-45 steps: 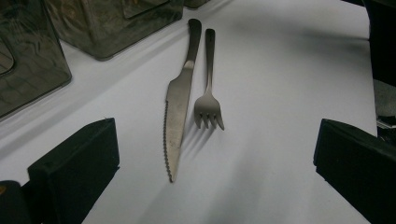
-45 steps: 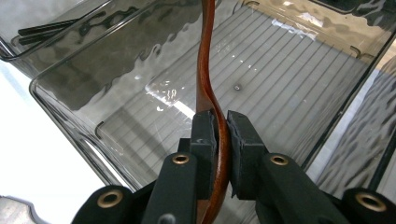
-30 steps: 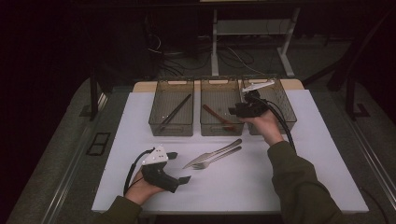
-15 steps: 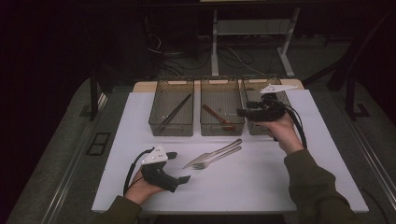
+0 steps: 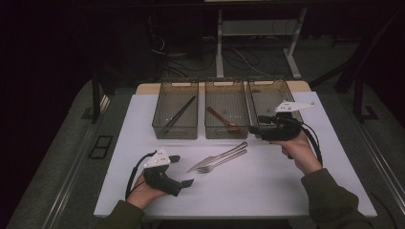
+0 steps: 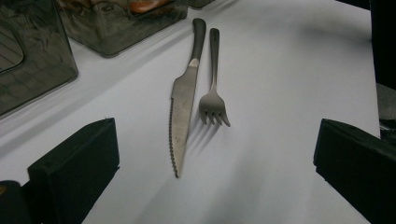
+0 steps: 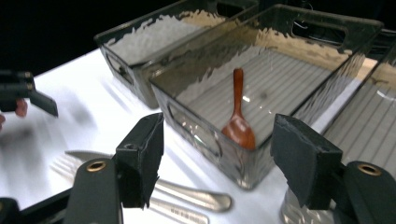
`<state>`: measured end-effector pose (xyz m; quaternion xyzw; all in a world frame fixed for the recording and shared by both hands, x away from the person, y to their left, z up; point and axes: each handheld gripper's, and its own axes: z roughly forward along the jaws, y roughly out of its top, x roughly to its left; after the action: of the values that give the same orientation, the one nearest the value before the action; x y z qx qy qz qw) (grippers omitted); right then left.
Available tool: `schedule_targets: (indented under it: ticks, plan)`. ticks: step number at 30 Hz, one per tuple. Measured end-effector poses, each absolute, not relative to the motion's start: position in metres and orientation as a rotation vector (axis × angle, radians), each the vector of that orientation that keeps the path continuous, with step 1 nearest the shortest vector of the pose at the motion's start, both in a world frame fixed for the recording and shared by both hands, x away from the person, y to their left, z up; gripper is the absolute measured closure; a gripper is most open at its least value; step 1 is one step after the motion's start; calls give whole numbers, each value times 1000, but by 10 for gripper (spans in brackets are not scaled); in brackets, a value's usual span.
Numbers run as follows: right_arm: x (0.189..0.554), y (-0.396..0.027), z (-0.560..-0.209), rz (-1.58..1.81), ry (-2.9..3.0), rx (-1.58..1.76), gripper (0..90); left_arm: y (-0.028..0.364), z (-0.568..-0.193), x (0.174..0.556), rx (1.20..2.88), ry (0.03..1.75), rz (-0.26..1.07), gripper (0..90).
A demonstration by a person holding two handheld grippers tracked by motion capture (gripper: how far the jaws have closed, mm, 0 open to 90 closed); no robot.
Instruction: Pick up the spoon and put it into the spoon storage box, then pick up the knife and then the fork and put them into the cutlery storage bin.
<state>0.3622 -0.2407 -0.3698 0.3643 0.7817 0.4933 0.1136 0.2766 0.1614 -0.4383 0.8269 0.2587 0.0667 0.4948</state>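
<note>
Steel knife point(image 5: 216, 159) and fork point(image 5: 223, 162) side by side on the white table point(image 5: 267, 191), just in front of the middle bin point(image 5: 225, 115). Wooden spoon point(image 7: 238, 111) inside that middle bin; dark chopsticks point(image 5: 177, 116) in the bin point(image 5: 175, 114) left of it. Right gripper point(image 5: 254, 125) at the middle bin's front right corner, jaws apart and just opening, nothing between. Left gripper point(image 5: 182, 171) well in front of the bin, jaws wide apart, empty, facing the knife.
</note>
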Motion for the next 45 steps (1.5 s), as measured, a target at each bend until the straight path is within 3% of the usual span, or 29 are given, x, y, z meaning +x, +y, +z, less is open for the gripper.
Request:
schedule_targets:
  ticks: [14, 20, 28, 39, 45]
  plan:
    - [340, -246, -399, 1407, 2370, 1067, 354, 161, -436, 275, 2008, 622, 171, 0]
    - [339, -239, -406, 1385, 2412, 1070, 405, 161, -436, 275, 2012, 615, 173, 0]
    - [341, -223, -412, 1380, 2468, 1013, 645, 161, -436, 275, 2012, 612, 173, 0]
    - [348, -198, -424, 1289, 2528, 959, 875, 159, -436, 275, 2018, 613, 173, 0]
    - [352, -187, -431, 1256, 2581, 934, 888, 159, -436, 275, 2015, 613, 172, 0]
